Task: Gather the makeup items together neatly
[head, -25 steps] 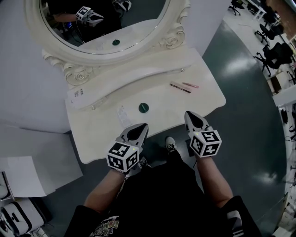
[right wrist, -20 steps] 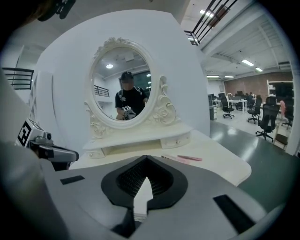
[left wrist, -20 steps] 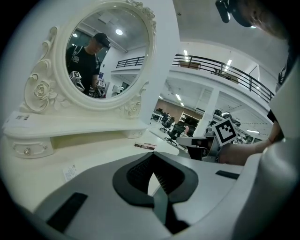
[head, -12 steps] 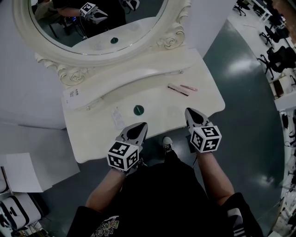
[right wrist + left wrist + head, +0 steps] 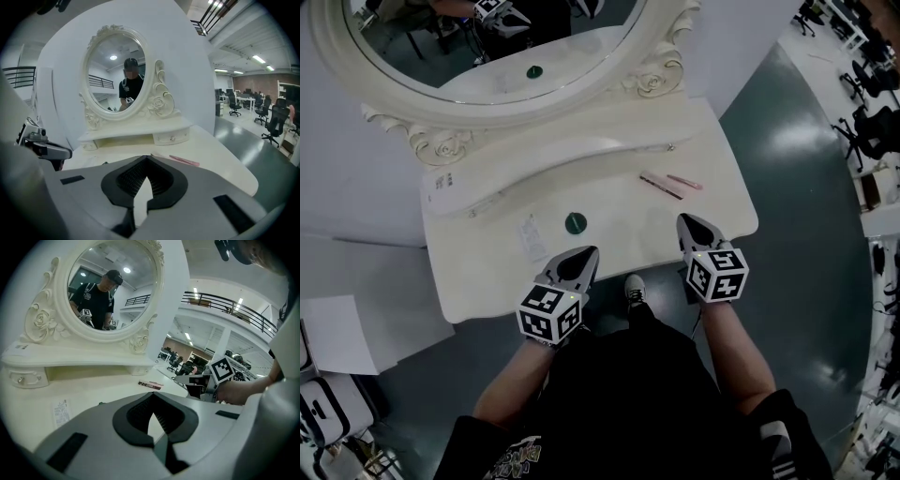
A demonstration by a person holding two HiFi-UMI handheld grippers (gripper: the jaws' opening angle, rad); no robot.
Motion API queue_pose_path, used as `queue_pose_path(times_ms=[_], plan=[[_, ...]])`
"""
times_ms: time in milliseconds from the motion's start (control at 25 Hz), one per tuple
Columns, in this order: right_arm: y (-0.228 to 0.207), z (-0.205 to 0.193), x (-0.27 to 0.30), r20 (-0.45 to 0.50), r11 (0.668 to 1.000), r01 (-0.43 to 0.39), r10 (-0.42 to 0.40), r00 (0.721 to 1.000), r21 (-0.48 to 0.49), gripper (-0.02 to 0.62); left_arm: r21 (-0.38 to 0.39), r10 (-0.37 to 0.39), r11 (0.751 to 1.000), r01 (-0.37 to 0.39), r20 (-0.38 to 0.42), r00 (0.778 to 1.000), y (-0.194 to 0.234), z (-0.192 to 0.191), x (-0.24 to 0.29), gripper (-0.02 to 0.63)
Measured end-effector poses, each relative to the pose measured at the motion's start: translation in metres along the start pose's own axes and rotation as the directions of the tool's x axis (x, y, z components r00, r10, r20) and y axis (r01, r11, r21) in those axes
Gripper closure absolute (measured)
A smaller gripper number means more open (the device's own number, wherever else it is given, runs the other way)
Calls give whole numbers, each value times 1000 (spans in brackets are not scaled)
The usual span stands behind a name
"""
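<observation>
Your left gripper (image 5: 580, 255) and right gripper (image 5: 690, 222) hover at the cream vanity desk's (image 5: 487, 302) front edge, jaws together, both empty. The round dark-green compact (image 5: 575, 223) lies just beyond the left. The slim pink makeup pencil (image 5: 684, 182) and dark makeup stick (image 5: 661, 187) lie side by side beyond the right.

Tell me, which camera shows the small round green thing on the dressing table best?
The head view: the green disc lies in full sight on the white tabletop. In their own views, the left gripper and right gripper block it almost entirely.
</observation>
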State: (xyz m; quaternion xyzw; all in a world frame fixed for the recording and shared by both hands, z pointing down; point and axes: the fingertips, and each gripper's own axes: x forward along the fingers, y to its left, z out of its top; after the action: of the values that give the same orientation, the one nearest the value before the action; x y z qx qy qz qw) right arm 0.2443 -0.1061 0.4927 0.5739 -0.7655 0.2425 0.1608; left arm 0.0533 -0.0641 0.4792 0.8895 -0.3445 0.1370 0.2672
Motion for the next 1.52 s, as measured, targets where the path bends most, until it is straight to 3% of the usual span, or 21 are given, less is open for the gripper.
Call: queue_pose_path(times_ms=[760,840,1040,1240,1520], plan=[[-54,-20,58,-180,976,-151,122,976,-159,561,-95,106,990,-106,-4,994,-15,-13,59,598],[-56,-26,67,-211,970,-172,135,968,-169,494,-107,120,987,-120,-12,993,-15,-15,61,598],[-62,-34,89,-272,946,-209,139,952,-249,461,-119,143,982,-144,-20,990,-15,-17,68,598],[-66,-39,110,-328,900,-251,131,936,-357,446,-132,162,978,-164,-28,986,-14,-20,72,598],[-71,-49,129,-385,885,-280,128,914,-372,446,-163,198,966,-201,-38,980,-5,-29,63,598]])
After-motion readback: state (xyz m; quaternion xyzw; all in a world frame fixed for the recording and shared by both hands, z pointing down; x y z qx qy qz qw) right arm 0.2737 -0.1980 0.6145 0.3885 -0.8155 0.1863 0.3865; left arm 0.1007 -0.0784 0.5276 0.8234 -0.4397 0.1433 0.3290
